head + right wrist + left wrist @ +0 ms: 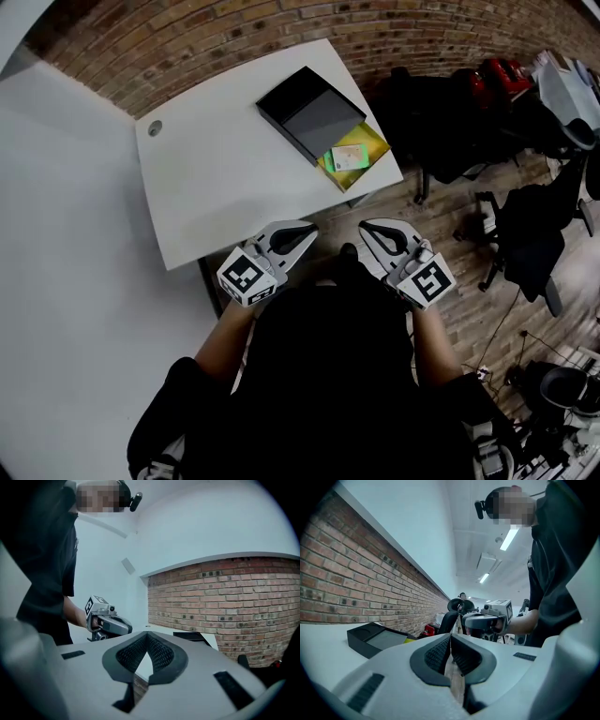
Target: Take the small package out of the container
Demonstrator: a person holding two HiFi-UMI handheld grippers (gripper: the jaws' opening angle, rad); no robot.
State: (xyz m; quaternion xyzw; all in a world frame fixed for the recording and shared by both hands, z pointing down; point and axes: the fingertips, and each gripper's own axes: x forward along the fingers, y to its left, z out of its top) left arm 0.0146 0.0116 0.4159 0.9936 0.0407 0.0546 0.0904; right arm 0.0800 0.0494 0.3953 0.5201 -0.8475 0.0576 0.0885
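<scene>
A black flat container (309,112) lies on the white table (216,178) near its far right corner. A yellow-green small package (354,155) with a pale card on top rests against the container's near right side. My left gripper (305,229) and right gripper (369,228) hover at the table's near edge, tips pointing toward each other, both shut with nothing between the jaws. In the left gripper view the container (375,639) appears at the left and the right gripper (487,619) straight ahead. The right gripper view shows the left gripper (107,623) in a hand.
A brick wall (234,37) runs behind the table. Black office chairs (530,234) and bags (450,112) stand on the wooden floor to the right. A white wall (66,281) borders the table's left side. A cable hole (155,127) sits at the table's left corner.
</scene>
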